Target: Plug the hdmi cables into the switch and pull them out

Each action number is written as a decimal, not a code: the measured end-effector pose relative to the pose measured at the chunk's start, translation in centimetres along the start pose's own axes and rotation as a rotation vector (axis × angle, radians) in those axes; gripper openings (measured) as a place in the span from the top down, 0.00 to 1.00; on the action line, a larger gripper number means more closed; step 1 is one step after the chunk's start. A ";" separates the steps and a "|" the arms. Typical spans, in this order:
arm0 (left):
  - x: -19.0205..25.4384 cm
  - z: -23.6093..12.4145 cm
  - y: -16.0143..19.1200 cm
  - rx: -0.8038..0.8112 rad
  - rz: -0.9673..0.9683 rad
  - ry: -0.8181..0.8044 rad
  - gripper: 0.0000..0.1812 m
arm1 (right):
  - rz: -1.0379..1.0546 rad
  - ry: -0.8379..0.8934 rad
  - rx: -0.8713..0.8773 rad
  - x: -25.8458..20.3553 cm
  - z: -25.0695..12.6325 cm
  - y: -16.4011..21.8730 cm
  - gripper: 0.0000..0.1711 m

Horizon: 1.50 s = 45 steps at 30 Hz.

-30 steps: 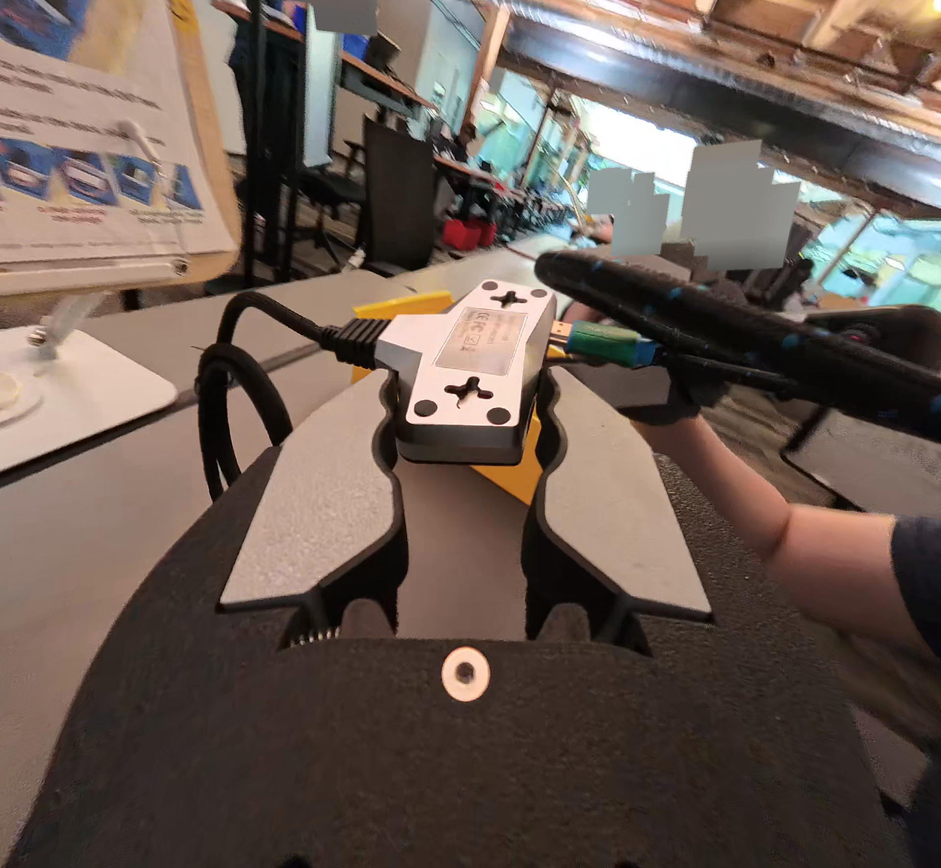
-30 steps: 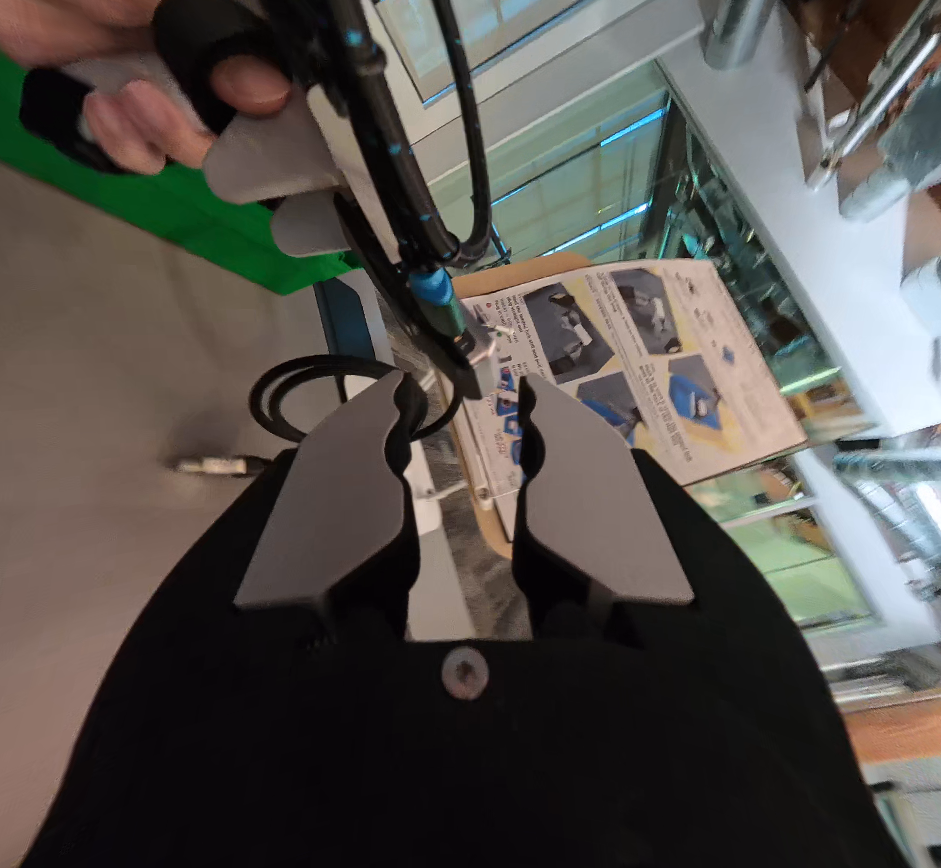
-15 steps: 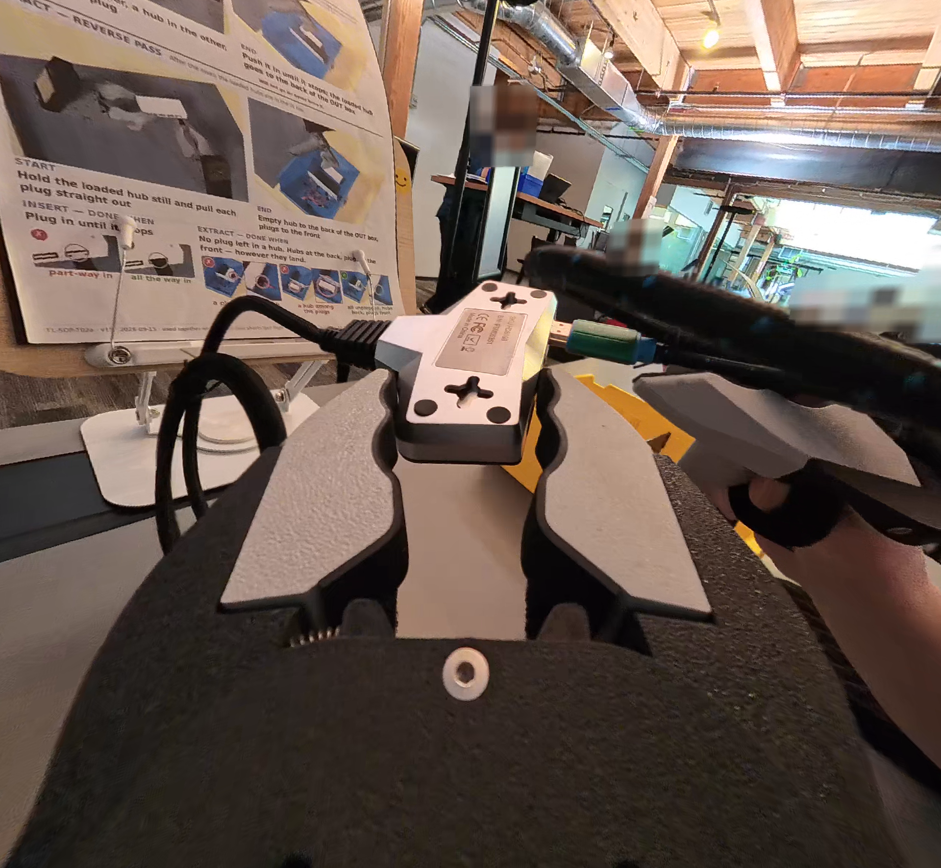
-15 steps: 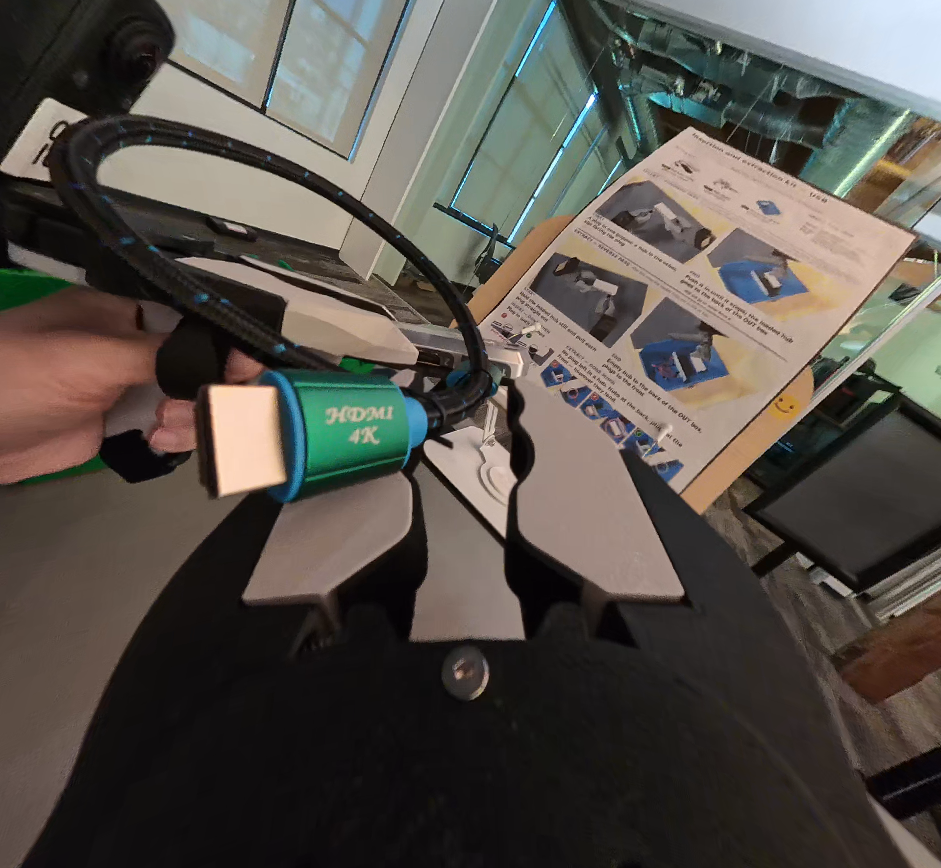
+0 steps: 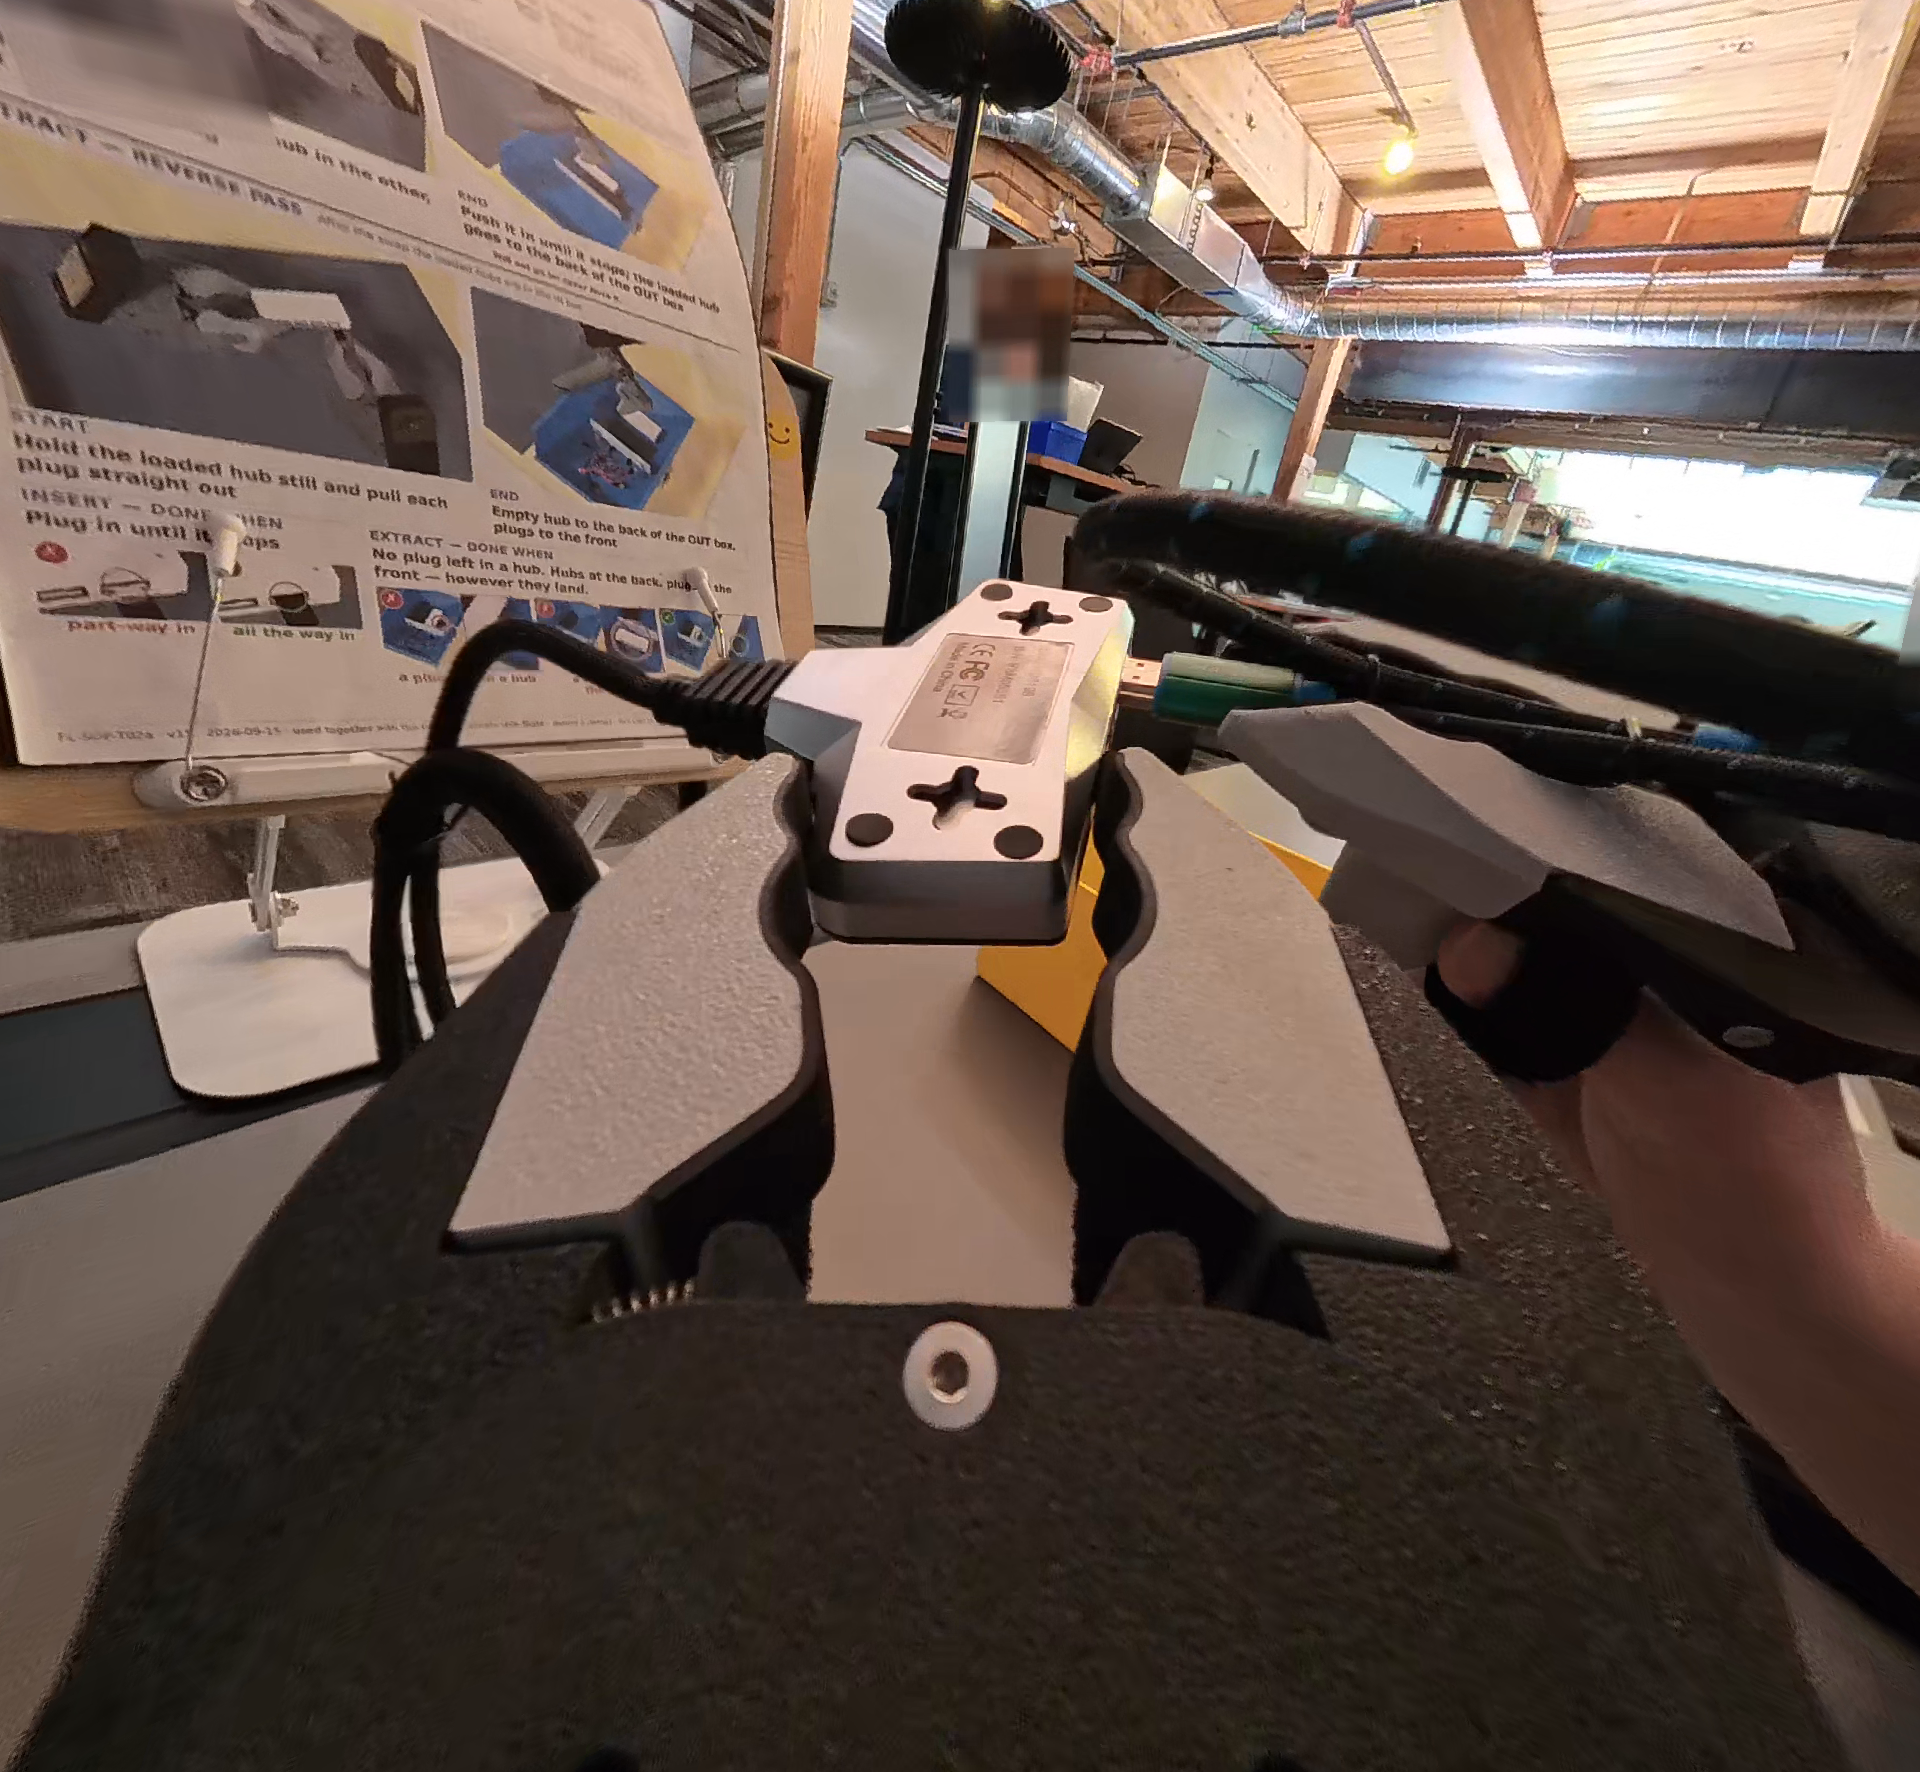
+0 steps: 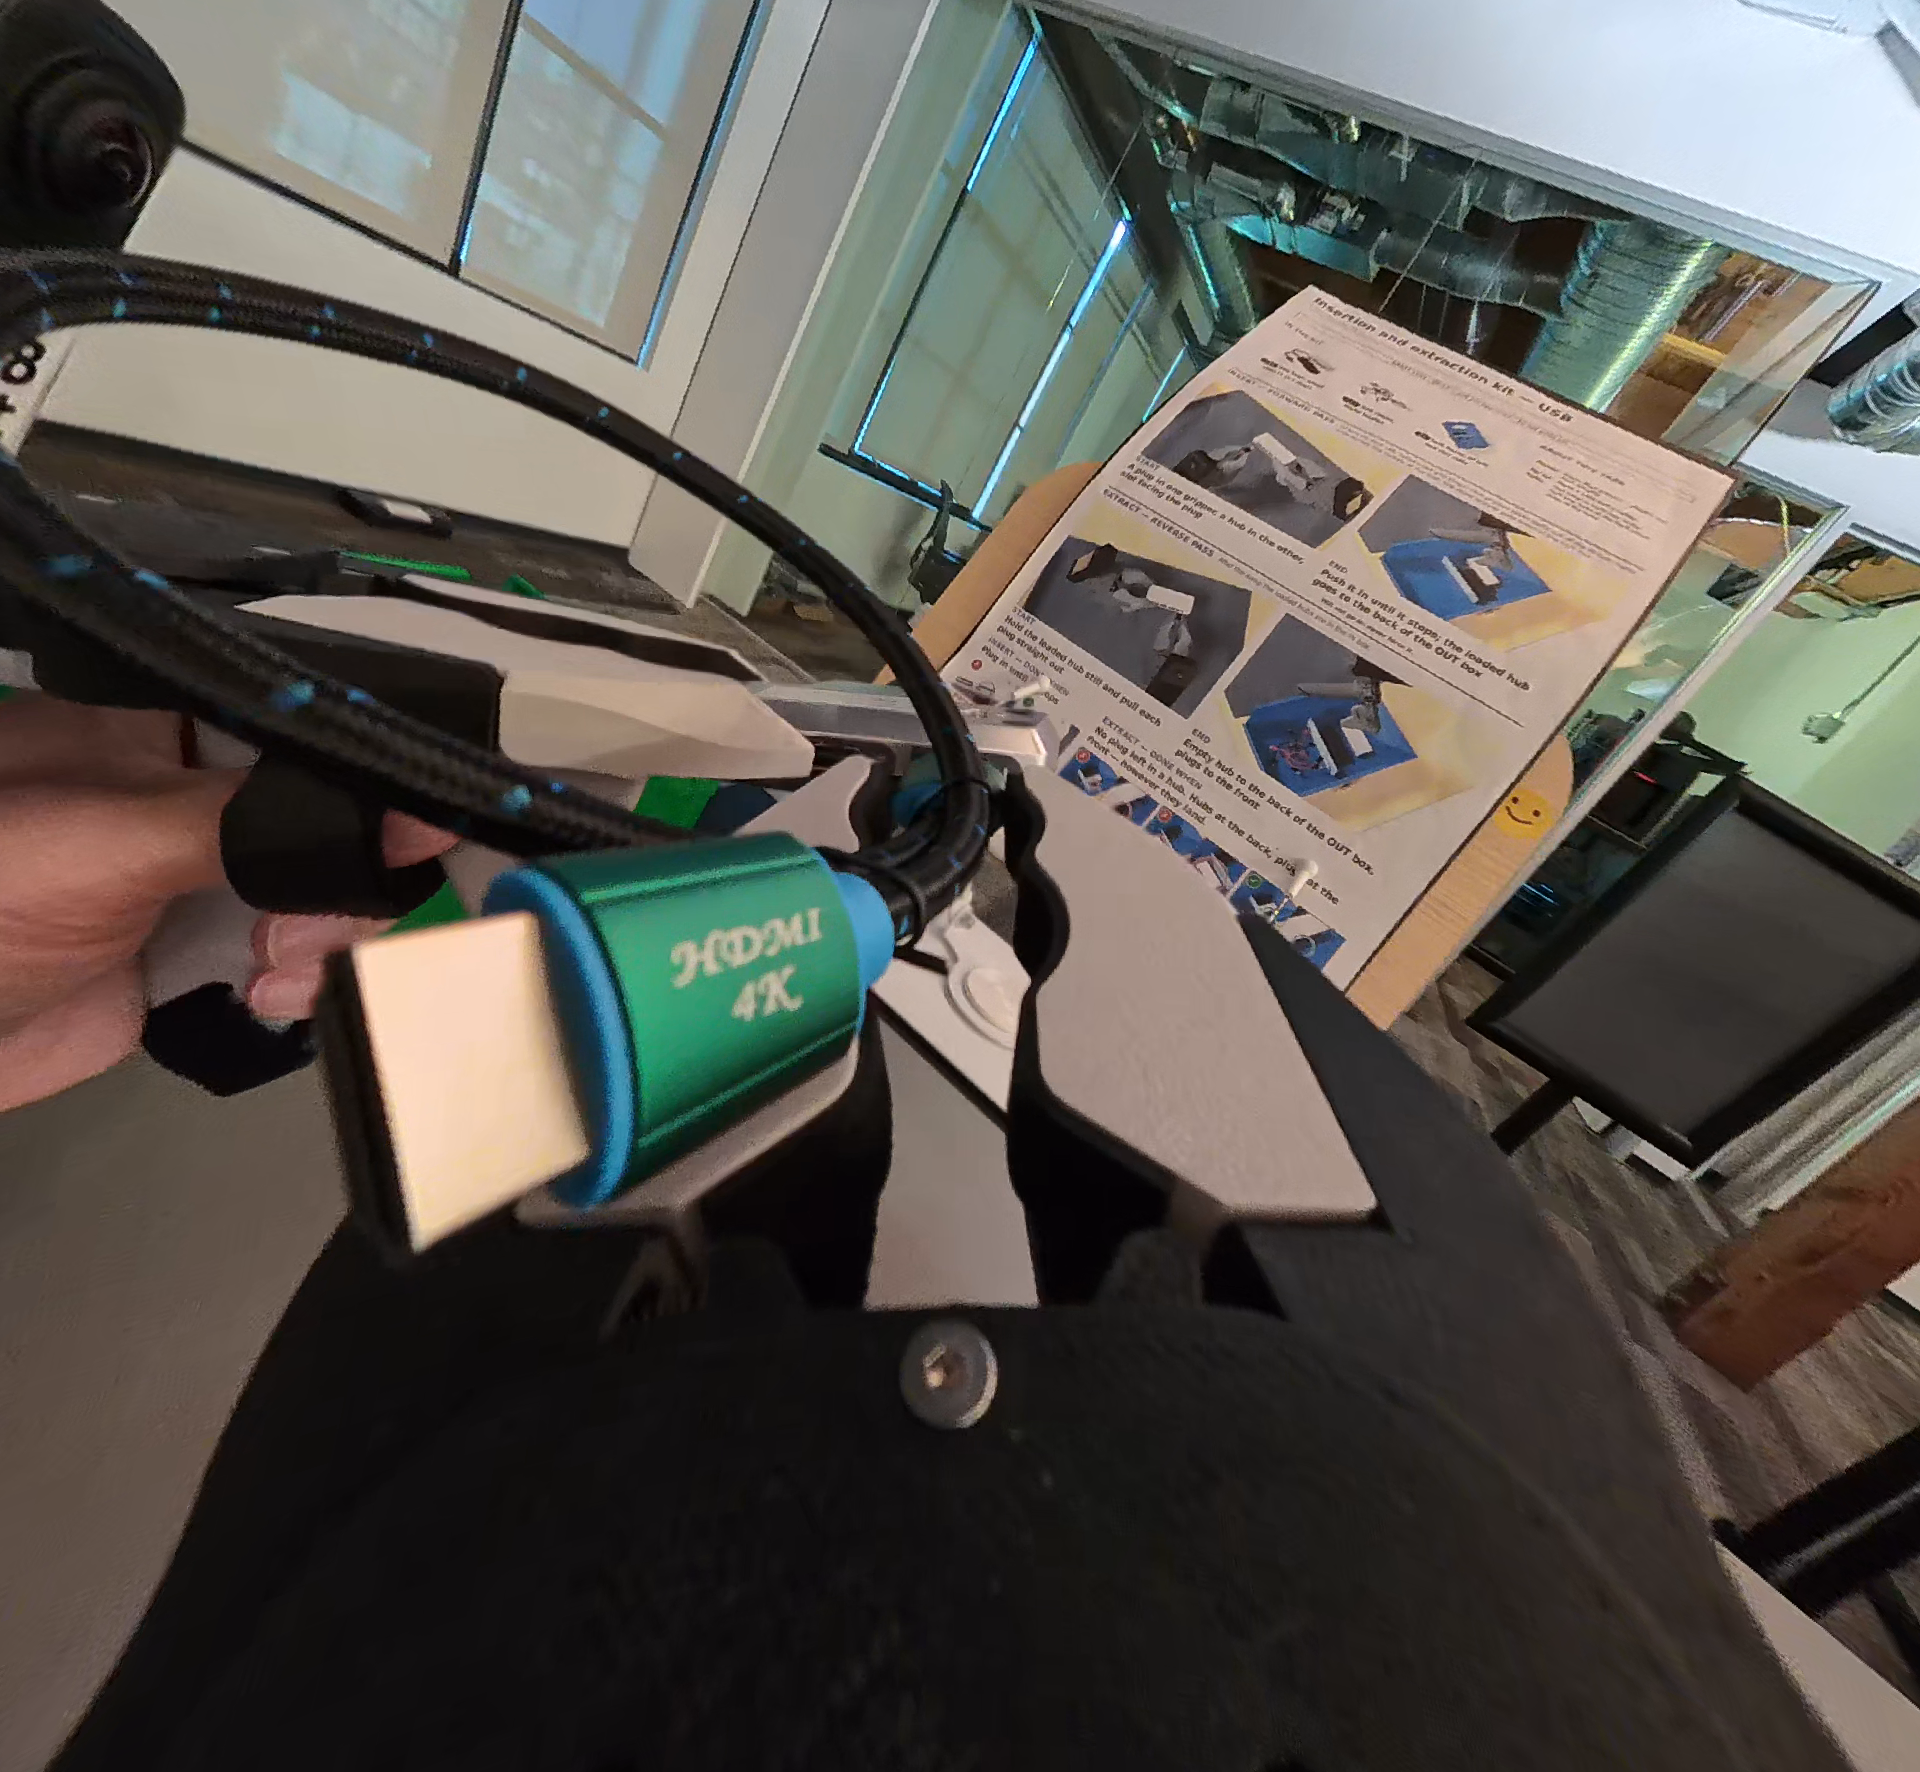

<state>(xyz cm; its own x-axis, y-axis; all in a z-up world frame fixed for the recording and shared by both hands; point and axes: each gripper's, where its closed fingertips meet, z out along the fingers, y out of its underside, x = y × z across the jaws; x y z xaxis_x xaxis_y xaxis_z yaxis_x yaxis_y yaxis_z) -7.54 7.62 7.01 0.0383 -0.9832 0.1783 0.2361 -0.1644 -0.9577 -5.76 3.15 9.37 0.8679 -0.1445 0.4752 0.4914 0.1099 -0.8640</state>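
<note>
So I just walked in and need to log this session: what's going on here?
A person holds a gripper in each hand. The left gripper has its jaws clamped on a silver HDMI switch, underside up, with a black cable coming off one end. The right gripper is shut on a braided cable, holding a green plug at the switch's side port, metal tip still showing. The cable's other green plug dangles free.

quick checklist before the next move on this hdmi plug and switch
1. Left gripper clamped on the switch: ok.
2. Green plug lined up at the switch's right side: ok.
3. Plug fully seated: not ok, metal tip still shows.
4. Right gripper gripping that plug end: cannot tell, bundled cable hides it.
5. Loose second plug dangles before the right camera: not ok.
6. Black lead attached to the switch: ok.
</note>
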 end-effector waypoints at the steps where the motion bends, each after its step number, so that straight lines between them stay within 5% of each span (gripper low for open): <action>1: 0.1 -0.1 -0.2 0.005 0.014 0.000 0.71 | 0.015 0.000 0.017 0.0 -0.1 -0.1 0.89; 45: 2.6 -0.6 -1.8 0.013 0.187 0.102 0.73 | 0.217 -0.059 0.283 1.0 -1.4 -1.4 0.87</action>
<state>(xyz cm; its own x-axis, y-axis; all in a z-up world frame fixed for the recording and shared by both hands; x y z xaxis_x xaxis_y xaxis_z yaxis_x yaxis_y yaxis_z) -8.47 5.31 9.07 -0.0160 -0.9995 -0.0268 0.2466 0.0220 -0.9689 -5.69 1.49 10.81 0.9528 -0.0319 0.3020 0.2890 0.4007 -0.8694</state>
